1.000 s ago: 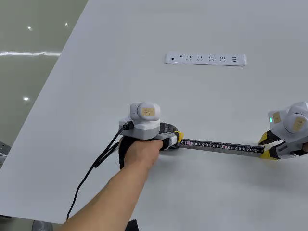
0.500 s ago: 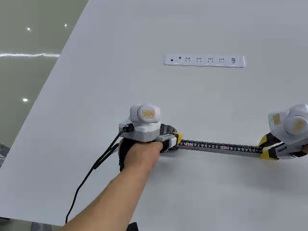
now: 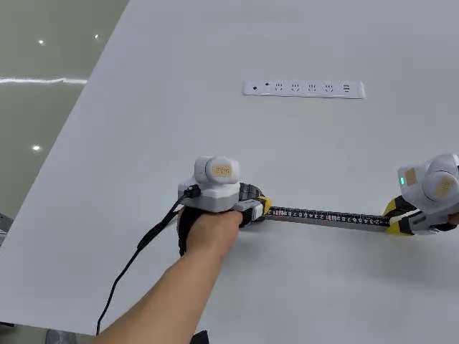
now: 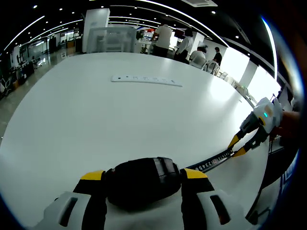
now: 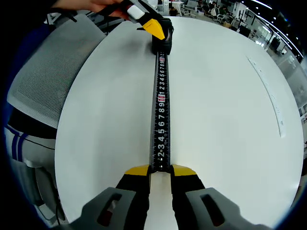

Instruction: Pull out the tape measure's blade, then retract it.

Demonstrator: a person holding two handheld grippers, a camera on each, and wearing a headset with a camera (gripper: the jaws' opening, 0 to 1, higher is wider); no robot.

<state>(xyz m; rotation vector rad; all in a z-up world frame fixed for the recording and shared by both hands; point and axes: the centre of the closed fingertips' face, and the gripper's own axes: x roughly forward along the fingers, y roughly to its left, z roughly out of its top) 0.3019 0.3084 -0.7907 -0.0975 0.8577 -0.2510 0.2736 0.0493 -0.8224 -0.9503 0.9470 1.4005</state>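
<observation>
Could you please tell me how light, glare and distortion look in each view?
Head view: even light, faint shadows, lamp glints on the floor, lines straight. Left gripper view: fisheye bows the table; bright glare at right. Right gripper view: blade numerals sharp by the right gripper, table edge curved.

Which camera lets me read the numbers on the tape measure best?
The right gripper view: the blade runs straight up the middle, numbers big and clear. The head view shows a thin dark strip with tiny marks; the left gripper view, a short slanted piece.
</observation>
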